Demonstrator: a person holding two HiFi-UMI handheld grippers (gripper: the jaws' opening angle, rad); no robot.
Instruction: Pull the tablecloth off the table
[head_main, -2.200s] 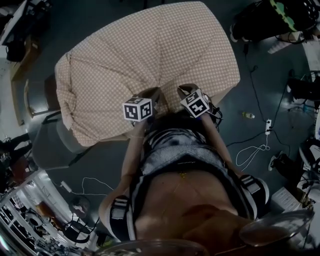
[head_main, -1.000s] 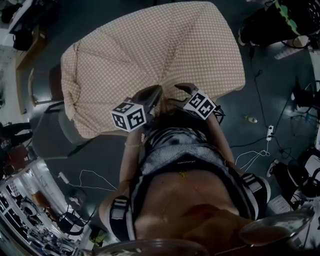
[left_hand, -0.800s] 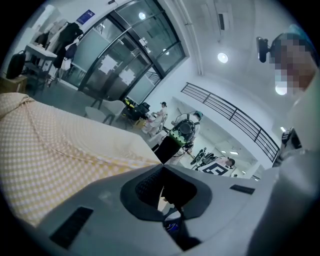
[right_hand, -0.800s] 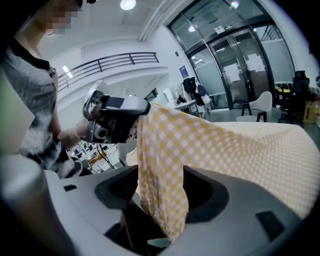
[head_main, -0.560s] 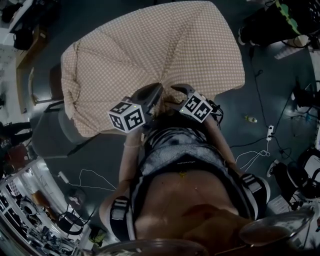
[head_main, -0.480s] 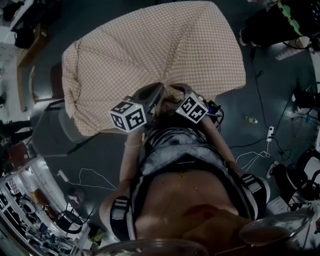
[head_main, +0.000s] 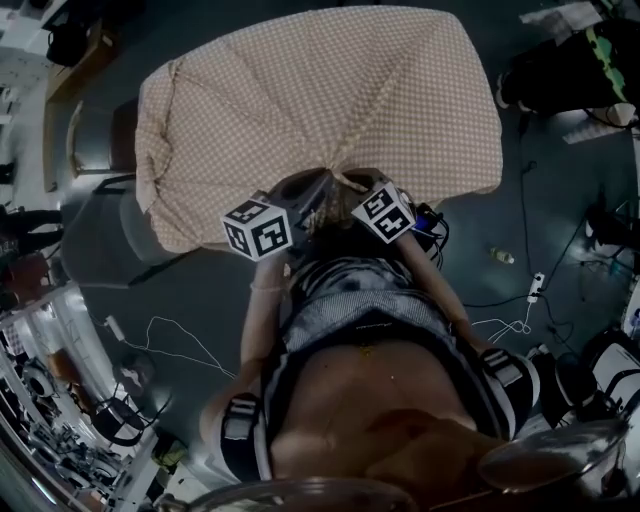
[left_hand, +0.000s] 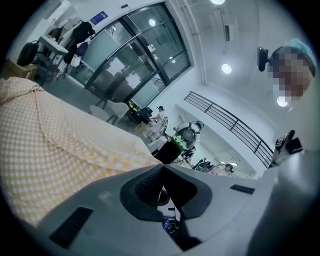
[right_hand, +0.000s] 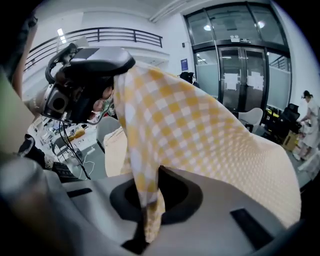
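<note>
The yellow-and-white checked tablecloth covers the table, and its creases fan out from a bunched spot on the near edge. Both grippers meet at that spot. My left gripper is shut, and in the left gripper view the cloth tapers to its closed tips. My right gripper has just been closing. In the right gripper view a fold of cloth hangs pinched between its jaws.
A grey chair stands against the table's left side. Cables, a power strip and a small bottle lie on the dark floor. Cluttered equipment fills the lower left. The person's torso is directly below the grippers.
The right gripper has moved in toward the left one and closed on the gathered near edge. The cloth's edge is bunched tighter between the two grippers.
</note>
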